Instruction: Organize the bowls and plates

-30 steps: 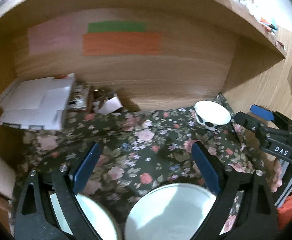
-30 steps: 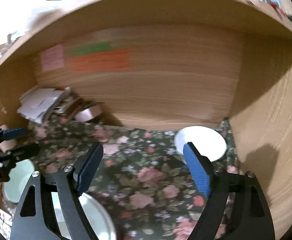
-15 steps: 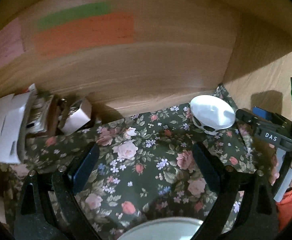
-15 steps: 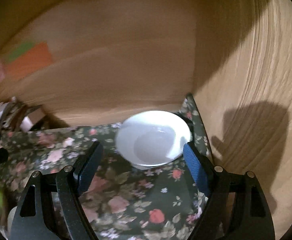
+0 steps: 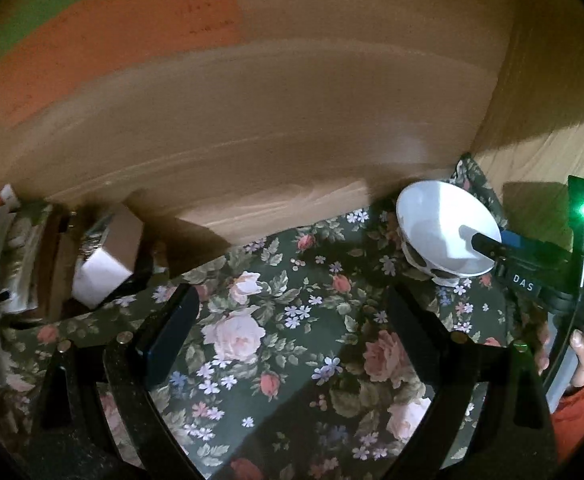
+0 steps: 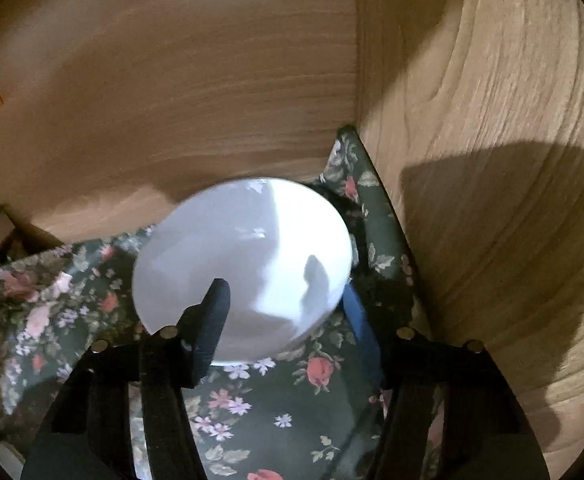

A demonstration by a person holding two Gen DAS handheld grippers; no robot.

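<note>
Closing right fingers (image 6: 212,320) astride bowl (image 6: 244,248) rim

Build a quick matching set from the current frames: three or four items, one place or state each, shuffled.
Things:
1. bowl
2. right tongs
3. left tongs
4. small box

States:
A. open over bare flowered cloth, nothing between
B. white, in the back right corner
C. far left by the back wall
D. one finger inside the rim, one outside, just closing

Pairs: 1-B, 2-D, 3-A, 4-C
</note>
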